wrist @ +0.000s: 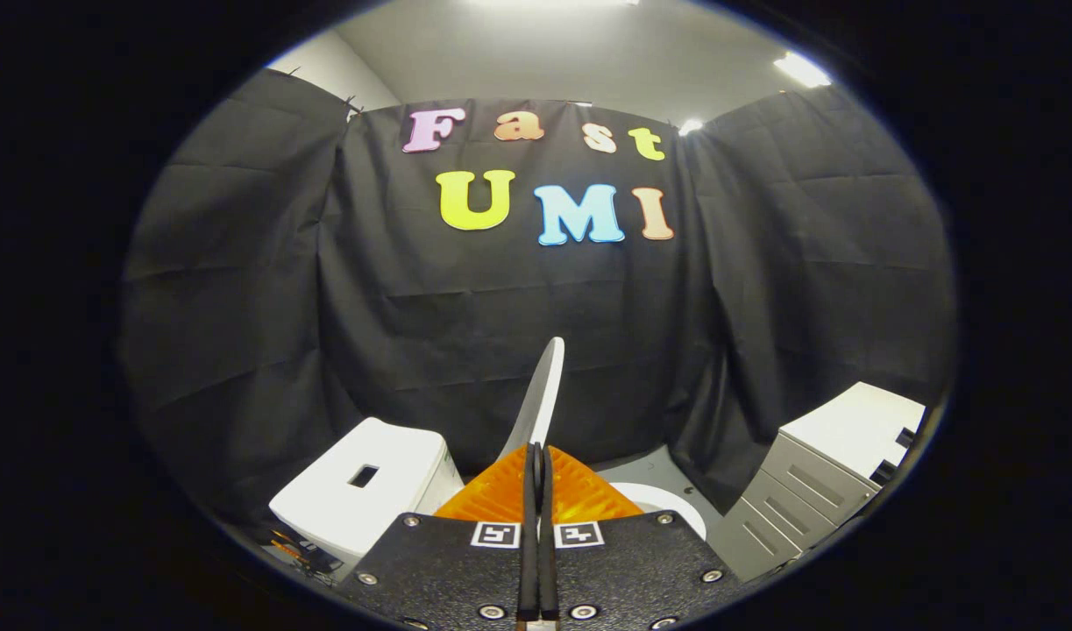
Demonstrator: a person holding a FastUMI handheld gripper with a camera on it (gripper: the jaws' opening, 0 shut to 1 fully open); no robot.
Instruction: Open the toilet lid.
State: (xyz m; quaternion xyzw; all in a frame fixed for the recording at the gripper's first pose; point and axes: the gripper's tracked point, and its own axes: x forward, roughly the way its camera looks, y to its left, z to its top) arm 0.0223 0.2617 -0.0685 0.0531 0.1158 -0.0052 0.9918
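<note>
Gripper view gives us the gripper (536, 456) with its two fingers pressed together on the edge of the toilet lid (543, 386), which rises upright just ahead of them, between the white tank (360, 499) and the grey drawer cabinet (816, 478).

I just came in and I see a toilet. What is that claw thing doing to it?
A person is using a hand-held claw to open the toilet lid. The claw's two fingers are pinched shut on the lid's thin edge, and the lid is raised, standing nearly upright. To the left is the white tank, and a bit of the seat shows below on the right. A grey drawer cabinet stands further right.
</note>
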